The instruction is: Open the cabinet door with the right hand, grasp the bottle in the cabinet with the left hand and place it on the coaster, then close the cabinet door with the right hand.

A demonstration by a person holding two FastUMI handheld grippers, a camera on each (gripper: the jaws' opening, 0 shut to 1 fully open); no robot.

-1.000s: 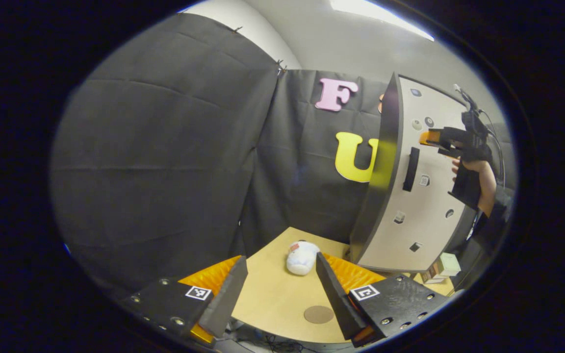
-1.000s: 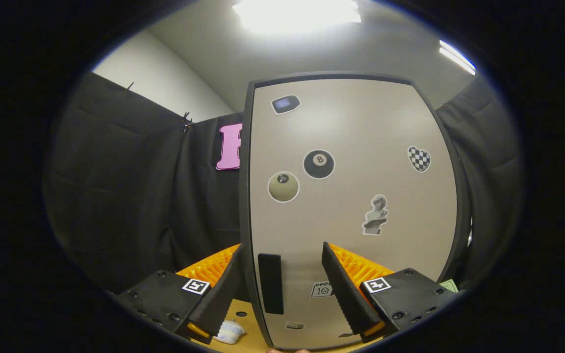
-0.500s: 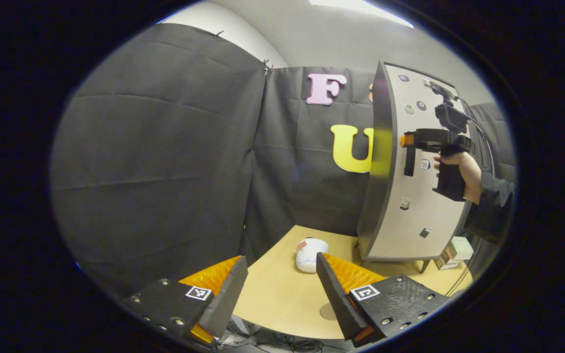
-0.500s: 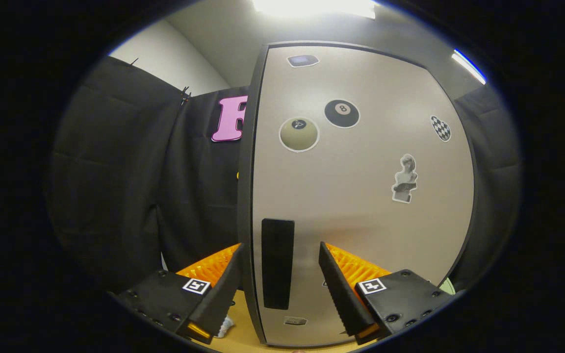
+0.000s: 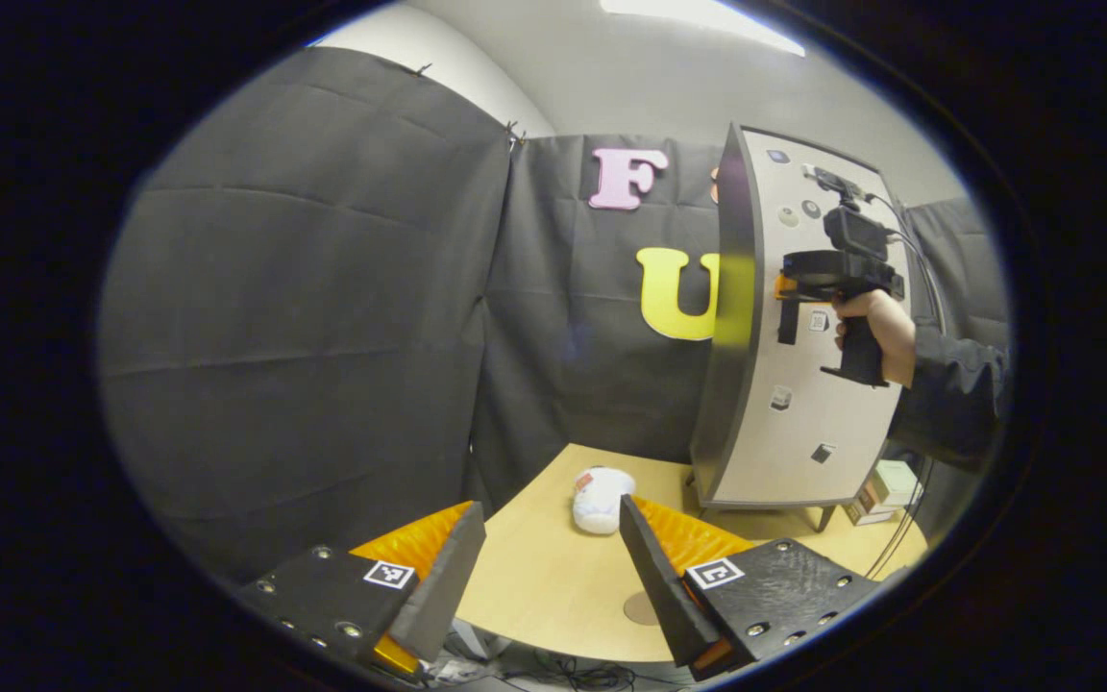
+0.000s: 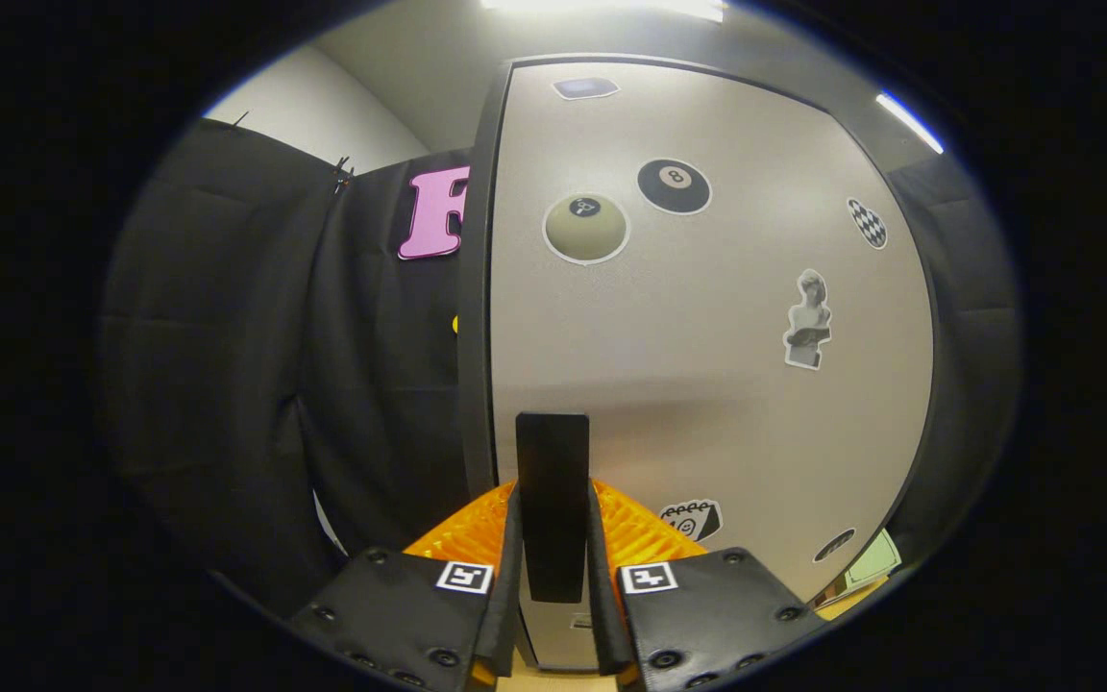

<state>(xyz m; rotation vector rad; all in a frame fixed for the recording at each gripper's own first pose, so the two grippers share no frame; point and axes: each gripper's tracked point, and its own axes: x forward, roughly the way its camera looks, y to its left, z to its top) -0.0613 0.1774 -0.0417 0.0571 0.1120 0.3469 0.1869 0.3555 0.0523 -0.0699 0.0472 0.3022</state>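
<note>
Left gripper view: the left hand-held gripper (image 5: 544, 577) is hanging over the near edge of the worktop (image 5: 553, 596), its fingers spread wide with nothing between them. A white bundle (image 5: 602, 498) is lying on its side on the worktop beyond the fingers. A round coaster (image 5: 638, 607) is sitting on the worktop just beside the right-side finger (image 5: 654, 581), partly hidden by it. Farther right, the cabinet (image 5: 784, 384) is standing on the worktop with its door (image 5: 803, 423) shut. The bottle is not visible behind that door. A hand (image 5: 875, 332) in a dark sleeve (image 5: 952, 394) is holding the right hand-held gripper (image 5: 789, 286) against the door handle (image 5: 788, 322). Small boxes (image 5: 885, 485) are sitting low beside the cabinet's right side.

Right gripper view: the door handle (image 6: 552, 505) is standing upright on the door (image 6: 707, 384) near its left edge. The right hand-held gripper (image 6: 553, 586) is clamping it, narrow, one finger (image 6: 507, 596) pressing on each side. Stickers (image 6: 674, 185) are scattered over the door.
</note>
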